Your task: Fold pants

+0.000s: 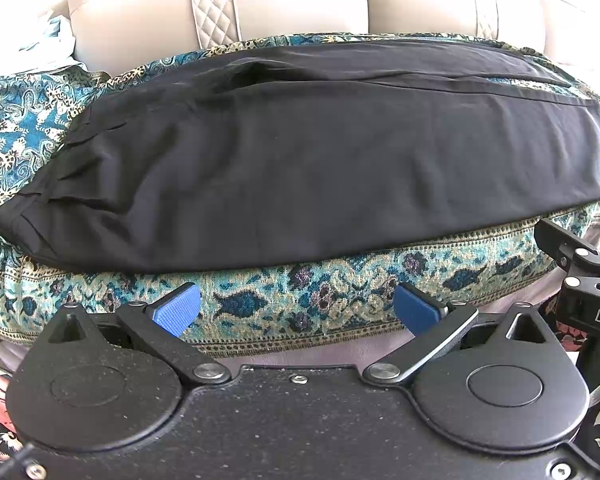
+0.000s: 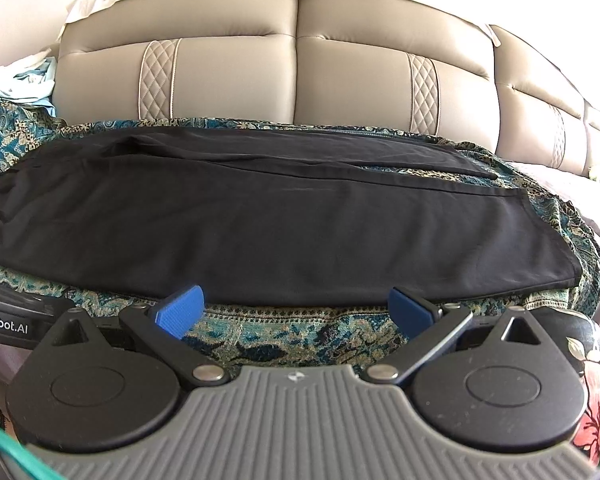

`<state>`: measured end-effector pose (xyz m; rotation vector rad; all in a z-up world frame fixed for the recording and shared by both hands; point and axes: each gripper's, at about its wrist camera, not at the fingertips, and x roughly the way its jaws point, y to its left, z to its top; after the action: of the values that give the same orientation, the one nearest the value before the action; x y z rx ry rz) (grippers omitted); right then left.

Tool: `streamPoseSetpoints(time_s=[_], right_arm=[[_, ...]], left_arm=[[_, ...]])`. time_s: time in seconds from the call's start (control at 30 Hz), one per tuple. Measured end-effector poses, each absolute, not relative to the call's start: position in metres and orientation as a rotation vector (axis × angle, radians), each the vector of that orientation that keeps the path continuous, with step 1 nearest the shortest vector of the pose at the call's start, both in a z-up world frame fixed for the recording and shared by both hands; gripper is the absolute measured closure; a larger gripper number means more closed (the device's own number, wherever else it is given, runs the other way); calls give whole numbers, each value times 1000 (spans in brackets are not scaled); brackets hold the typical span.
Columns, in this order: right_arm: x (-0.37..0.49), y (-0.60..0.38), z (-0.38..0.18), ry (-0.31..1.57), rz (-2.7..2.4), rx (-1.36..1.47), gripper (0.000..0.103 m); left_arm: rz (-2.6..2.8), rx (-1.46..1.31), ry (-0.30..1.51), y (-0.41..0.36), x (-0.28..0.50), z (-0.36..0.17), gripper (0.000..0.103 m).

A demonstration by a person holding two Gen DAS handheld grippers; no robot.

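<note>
Black pants (image 1: 300,160) lie flat, folded lengthwise, across a teal patterned cloth (image 1: 260,300) on a sofa seat; waistband pleats are at the left, leg hems at the right (image 2: 540,248). My left gripper (image 1: 296,310) hovers open just short of the pants' near edge, blue pads apart, holding nothing. My right gripper (image 2: 296,312) is open too, its pads at the near hem of the pants (image 2: 280,220), with nothing between them. The right gripper's body shows at the right edge of the left wrist view.
The beige leather sofa back (image 2: 300,72) rises behind the pants. A pale blue garment (image 2: 32,80) lies at the far left. Floral dark fabric (image 2: 588,380) covers the near right. The left gripper's body (image 2: 8,312) sits at the left edge.
</note>
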<state>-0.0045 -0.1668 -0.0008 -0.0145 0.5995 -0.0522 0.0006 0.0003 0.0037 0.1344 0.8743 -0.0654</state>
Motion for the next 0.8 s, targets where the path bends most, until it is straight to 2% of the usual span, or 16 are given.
streamPoseSetpoints(time_s=[0.8], right_arm=[[-5, -165, -2, 598, -51, -21, 0]], left_arm=[[-66, 130, 874, 3, 0, 2, 0]])
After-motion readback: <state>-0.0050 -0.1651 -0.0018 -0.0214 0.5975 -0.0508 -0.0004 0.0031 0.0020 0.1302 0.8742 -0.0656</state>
